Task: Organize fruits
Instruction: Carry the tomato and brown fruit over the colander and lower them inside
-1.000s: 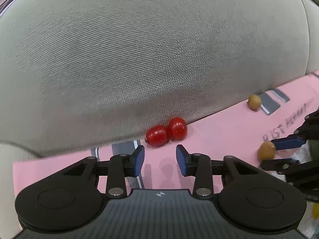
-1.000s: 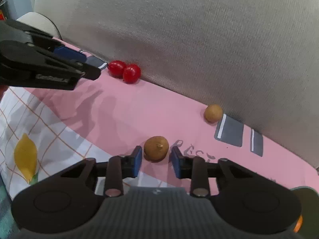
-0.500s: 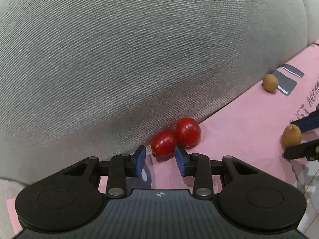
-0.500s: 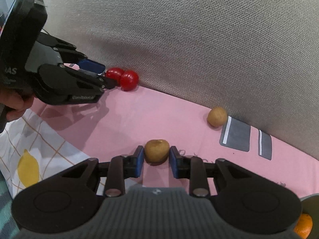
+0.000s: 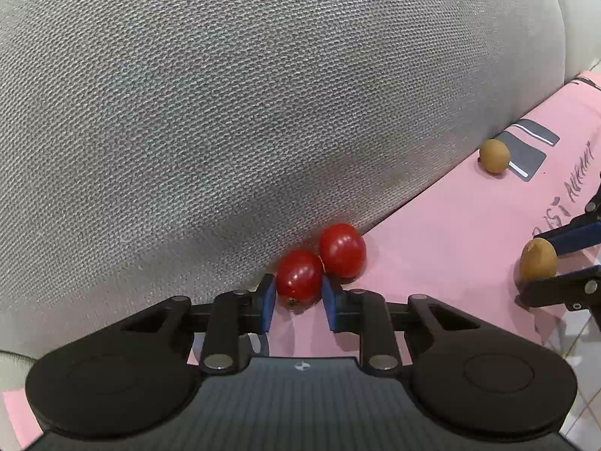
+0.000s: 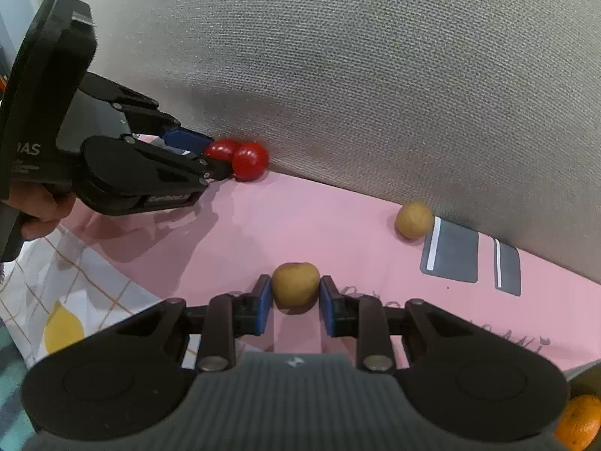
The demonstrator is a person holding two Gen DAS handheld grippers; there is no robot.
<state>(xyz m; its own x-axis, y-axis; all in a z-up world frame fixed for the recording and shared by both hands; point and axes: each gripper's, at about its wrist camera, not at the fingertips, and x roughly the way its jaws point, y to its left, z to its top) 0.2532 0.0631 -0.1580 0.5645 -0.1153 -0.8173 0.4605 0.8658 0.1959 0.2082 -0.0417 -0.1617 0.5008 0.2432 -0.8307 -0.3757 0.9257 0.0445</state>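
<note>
Left wrist view shows my left gripper point(image 5: 299, 298) pinching one small red cherry tomato point(image 5: 299, 276); squeezing harder could burst it or roll its touching twin tomato point(image 5: 342, 250) away.

From your left gripper point(image 5: 298, 302), the grey sofa cushion point(image 5: 263, 94) walls off nine through one o'clock; the second red tomato point(image 5: 342, 250) touches the gripped tomato point(image 5: 298, 277) at one; open pink cloth point(image 5: 443, 233) runs toward three, until the right gripper point(image 5: 563, 259) and its brown fruit point(image 5: 538, 259); another brown fruit point(image 5: 495, 155) sits by the cushion at two.
</note>
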